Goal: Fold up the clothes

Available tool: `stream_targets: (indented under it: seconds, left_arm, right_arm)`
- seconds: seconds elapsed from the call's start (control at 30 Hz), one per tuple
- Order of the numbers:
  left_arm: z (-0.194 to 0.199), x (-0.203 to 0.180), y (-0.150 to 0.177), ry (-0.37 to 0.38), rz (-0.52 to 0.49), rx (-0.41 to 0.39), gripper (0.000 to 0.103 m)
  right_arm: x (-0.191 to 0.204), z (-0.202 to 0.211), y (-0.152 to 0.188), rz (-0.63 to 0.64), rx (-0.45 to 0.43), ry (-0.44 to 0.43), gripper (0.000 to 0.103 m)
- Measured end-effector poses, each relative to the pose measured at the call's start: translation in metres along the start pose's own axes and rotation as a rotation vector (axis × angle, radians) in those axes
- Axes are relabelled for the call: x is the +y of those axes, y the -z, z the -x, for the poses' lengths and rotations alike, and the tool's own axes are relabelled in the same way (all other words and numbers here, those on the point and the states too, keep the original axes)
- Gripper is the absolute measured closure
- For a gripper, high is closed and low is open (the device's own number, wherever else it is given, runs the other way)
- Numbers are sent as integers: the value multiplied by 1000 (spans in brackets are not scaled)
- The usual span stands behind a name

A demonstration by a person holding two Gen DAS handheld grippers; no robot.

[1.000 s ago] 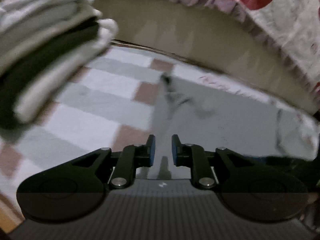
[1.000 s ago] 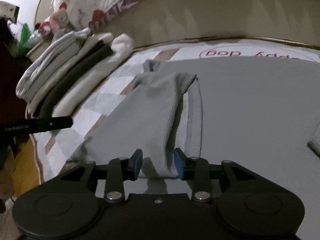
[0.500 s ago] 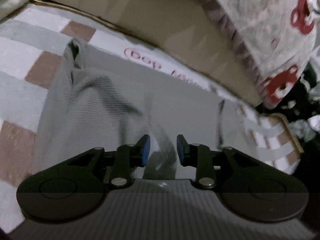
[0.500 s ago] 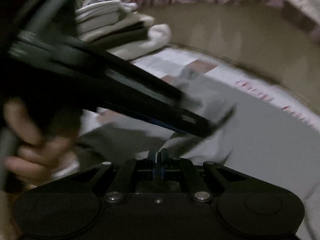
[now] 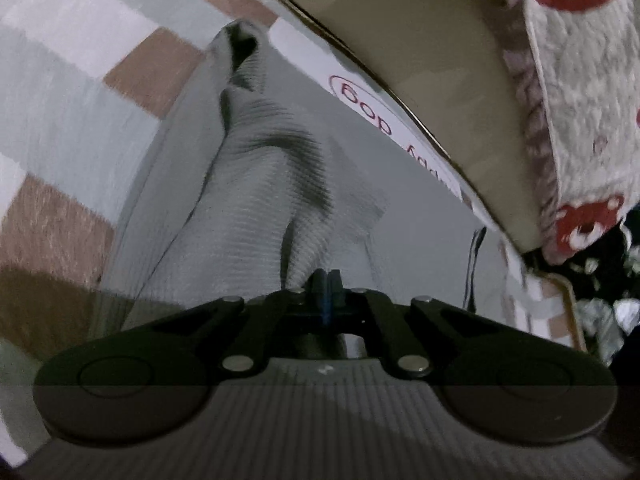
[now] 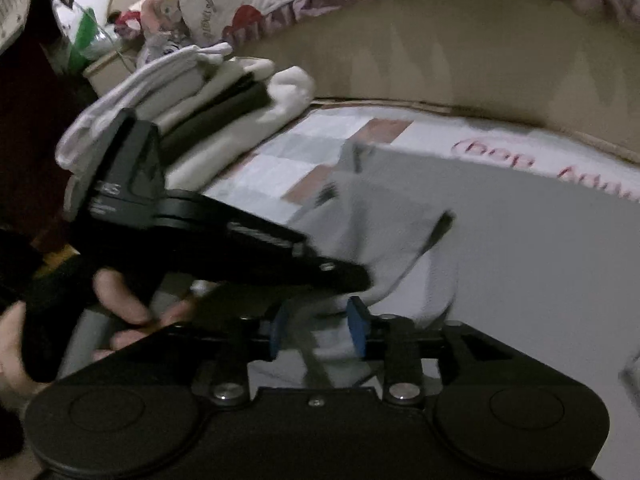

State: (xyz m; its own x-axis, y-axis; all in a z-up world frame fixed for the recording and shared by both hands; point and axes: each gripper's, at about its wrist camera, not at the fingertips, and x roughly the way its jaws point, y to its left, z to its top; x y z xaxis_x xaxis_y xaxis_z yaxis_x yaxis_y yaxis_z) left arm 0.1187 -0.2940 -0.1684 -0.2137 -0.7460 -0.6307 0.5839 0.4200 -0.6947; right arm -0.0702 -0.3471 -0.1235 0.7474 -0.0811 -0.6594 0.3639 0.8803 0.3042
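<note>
A grey ribbed garment [image 5: 256,184] lies on a grey mat [image 5: 420,240], with a fold of it pulled up toward me. My left gripper [image 5: 326,280] is shut on that fold at the near edge. In the right wrist view the same garment [image 6: 384,220] is bunched and blurred. There a person's hand [image 6: 116,292] holds the left gripper [image 6: 362,280], which crosses from the left with its tip at the cloth. My right gripper [image 6: 316,330] is open just behind it, blue pads [image 6: 356,330] apart with cloth showing between them.
A stack of folded white, grey and black clothes [image 6: 208,108] sits at the far left on the checked mat [image 5: 60,92]. A tan bed side [image 6: 460,48] with a patterned quilt [image 5: 580,80] runs along the back. Dark clutter [image 5: 600,288] lies at the right.
My left gripper swung right from the folded stack to the garment, then shut on a fold. My right gripper shut half a second ago and has since opened.
</note>
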Motion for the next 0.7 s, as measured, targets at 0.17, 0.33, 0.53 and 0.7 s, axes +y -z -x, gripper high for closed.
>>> stream_targets:
  seconds: [0.17,0.33,0.53,0.7]
  left_arm:
    - [2,-1,2,-2,-13,-4,103]
    - [7,-3,1,20,-20,-8,102]
    - [39,-23,-10,-60,-39,-58,92]
    - [58,-24,-14,-152,-107,-96,75]
  right_arm:
    - [-11,1,2,51,41,-3,50]
    - [-16,-3,7,205,201,-111,70]
    - [-35,2,11,174,252,-161,86]
    - [-37,7,7,113,208,-129,80]
